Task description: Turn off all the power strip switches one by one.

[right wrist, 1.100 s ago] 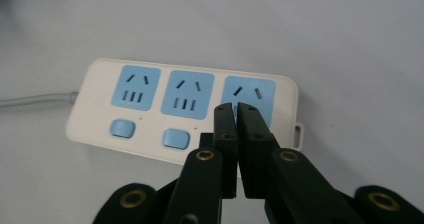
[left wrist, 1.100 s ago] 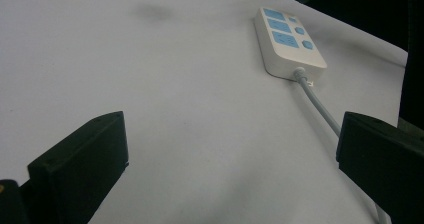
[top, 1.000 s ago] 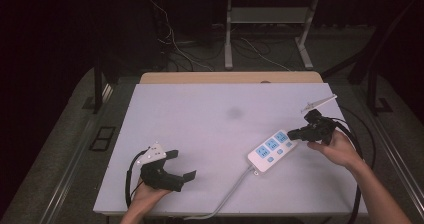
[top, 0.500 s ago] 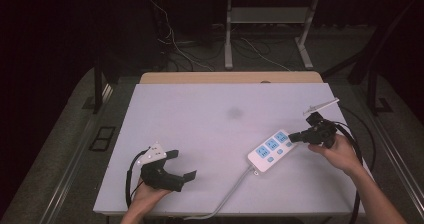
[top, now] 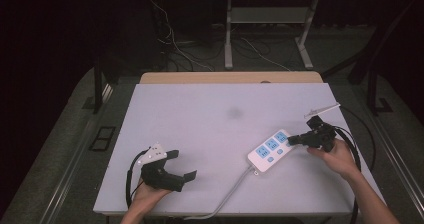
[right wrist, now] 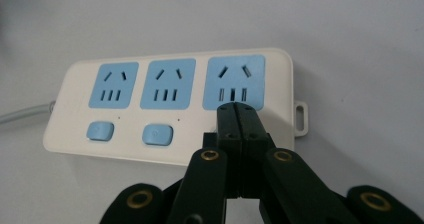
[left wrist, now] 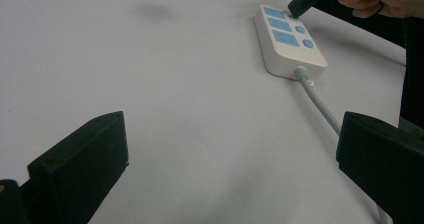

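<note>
A white power strip (top: 270,150) with three blue sockets and blue buttons lies at the table's right, its grey cable (top: 227,196) running off the front edge. My right gripper (top: 291,140) is shut, with nothing between its jaws. Its tip (right wrist: 236,111) rests on the strip (right wrist: 150,109) just below the rightmost socket, covering the spot in line with the two visible buttons. In the left gripper view the strip (left wrist: 287,39) lies far ahead with the right gripper (left wrist: 300,4) touching its far end. My left gripper (top: 184,165) rests open at the front left, with bare table between its jaws (left wrist: 230,149).
The white table (top: 210,114) has a faint dark smudge (top: 234,112) near its middle and a wooden strip (top: 230,77) along the back edge. Beyond it stand metal desk legs (top: 228,34) and loose floor cables (top: 185,49). The strip's cable (left wrist: 317,101) crosses the front right.
The right gripper's tip has dipped slightly onto the strip's right end. The left gripper and the strip have stayed put.
</note>
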The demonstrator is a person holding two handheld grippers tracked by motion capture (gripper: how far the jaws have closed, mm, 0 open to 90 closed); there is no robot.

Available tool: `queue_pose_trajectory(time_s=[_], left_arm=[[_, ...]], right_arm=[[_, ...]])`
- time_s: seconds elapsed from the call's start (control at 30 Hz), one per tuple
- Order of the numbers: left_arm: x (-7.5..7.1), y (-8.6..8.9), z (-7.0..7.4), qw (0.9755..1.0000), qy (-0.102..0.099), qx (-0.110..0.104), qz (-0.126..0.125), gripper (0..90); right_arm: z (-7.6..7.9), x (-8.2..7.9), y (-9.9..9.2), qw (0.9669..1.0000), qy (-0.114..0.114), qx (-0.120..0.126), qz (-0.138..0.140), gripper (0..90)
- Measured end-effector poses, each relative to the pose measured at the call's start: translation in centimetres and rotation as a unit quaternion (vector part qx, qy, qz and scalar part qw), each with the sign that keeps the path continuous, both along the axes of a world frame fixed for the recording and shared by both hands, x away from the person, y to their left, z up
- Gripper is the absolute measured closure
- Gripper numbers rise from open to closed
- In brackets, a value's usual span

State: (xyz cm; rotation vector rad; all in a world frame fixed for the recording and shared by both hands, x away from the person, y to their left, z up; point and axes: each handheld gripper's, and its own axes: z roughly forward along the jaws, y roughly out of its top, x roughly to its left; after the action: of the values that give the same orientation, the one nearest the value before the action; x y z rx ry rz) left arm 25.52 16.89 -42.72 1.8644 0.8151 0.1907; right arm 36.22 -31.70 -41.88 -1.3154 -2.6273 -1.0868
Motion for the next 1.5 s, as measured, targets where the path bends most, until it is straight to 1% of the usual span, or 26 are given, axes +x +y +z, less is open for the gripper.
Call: queue_pose_trajectory(time_s=[0.1, 0.17, 0.33, 0.43, 0.47, 0.6, 0.67, 0.77, 0.83, 1.07, 1.1, 1.13, 1.33, 1.37, 1.4, 1.5], left_arm=[[0.0, -0.01, -0.01, 1.0, 0.0, 0.0, 0.0, 0.0], [-0.01, -0.02, -0.01, 1.0, 0.0, 0.0, 0.0, 0.0], [-0.06, -0.07, 0.02, 1.0, -0.002, 0.0, 0.0, 0.0], [-0.09, -0.11, 0.01, 1.0, -0.003, 0.002, -0.001, 0.0], [-0.1, -0.11, 0.02, 1.0, -0.003, 0.002, -0.001, 0.0], [-0.14, -0.09, 0.05, 1.0, -0.002, 0.001, 0.001, 0.0], [-0.19, -0.1, 0.08, 1.0, -0.003, 0.001, 0.001, 0.0], [-0.21, -0.11, 0.07, 1.0, -0.003, 0.001, 0.001, 0.0], [-0.18, -0.1, 0.06, 1.0, -0.003, 0.002, 0.001, 0.0], [-0.05, 0.01, 0.01, 1.0, -0.002, 0.0, 0.003, 0.0], [-0.04, 0.05, 0.02, 1.0, -0.003, -0.001, 0.003, 0.0], [-0.03, 0.07, 0.01, 1.0, -0.003, -0.001, 0.003, 0.0], [-0.02, 0.02, 0.0, 1.0, -0.001, 0.0, 0.003, 0.0], [-0.01, 0.0, -0.01, 1.0, -0.001, 0.0, 0.003, 0.0], [0.0, 0.01, -0.02, 1.0, -0.001, 0.0, 0.003, 0.0], [0.03, 0.07, -0.02, 1.0, -0.001, -0.001, 0.004, 0.0]], right_arm=[[-0.16, -0.04, -0.02, 0.9999, 0.002, 0.012, -0.002, 90.0], [-0.21, -0.09, 0.02, 0.9999, -0.001, 0.014, -0.003, 90.0], [-0.07, -0.26, 0.29, 0.9999, -0.011, -0.001, 0.002, 90.0], [-0.16, -0.29, 0.22, 0.9999, -0.015, 0.002, 0.003, 90.0], [-0.18, -0.32, 0.19, 0.9999, -0.013, 0.003, 0.0, 90.0], [-0.24, -0.4, 0.35, 0.9999, -0.013, -0.002, -0.005, 90.0], [-0.26, -0.46, 0.36, 0.9999, -0.015, 0.0, -0.007, 90.0], [-0.34, -0.65, 0.32, 0.9997, -0.024, 0.001, -0.006, 90.0], [-0.36, -0.74, 0.31, 0.9996, -0.025, 0.001, -0.008, 90.0], [-0.14, -0.71, 0.56, 0.9995, -0.028, -0.012, -0.002, 90.0], [-0.16, -0.68, 0.52, 0.9996, -0.026, -0.009, 0.001, 90.0], [-0.17, -0.65, 0.47, 0.9998, -0.018, -0.003, 0.005, 90.0], [-0.02, -0.73, 0.52, 0.9998, -0.018, -0.008, 0.007, 90.0], [0.15, -0.74, 0.39, 0.9998, -0.02, 0.005, 0.005, 90.0], [0.26, -0.72, 0.4, 0.9997, -0.021, -0.009, 0.003, 90.0], [0.39, -0.77, 0.22, 0.9996, -0.024, -0.017, 0.0, 90.0]])
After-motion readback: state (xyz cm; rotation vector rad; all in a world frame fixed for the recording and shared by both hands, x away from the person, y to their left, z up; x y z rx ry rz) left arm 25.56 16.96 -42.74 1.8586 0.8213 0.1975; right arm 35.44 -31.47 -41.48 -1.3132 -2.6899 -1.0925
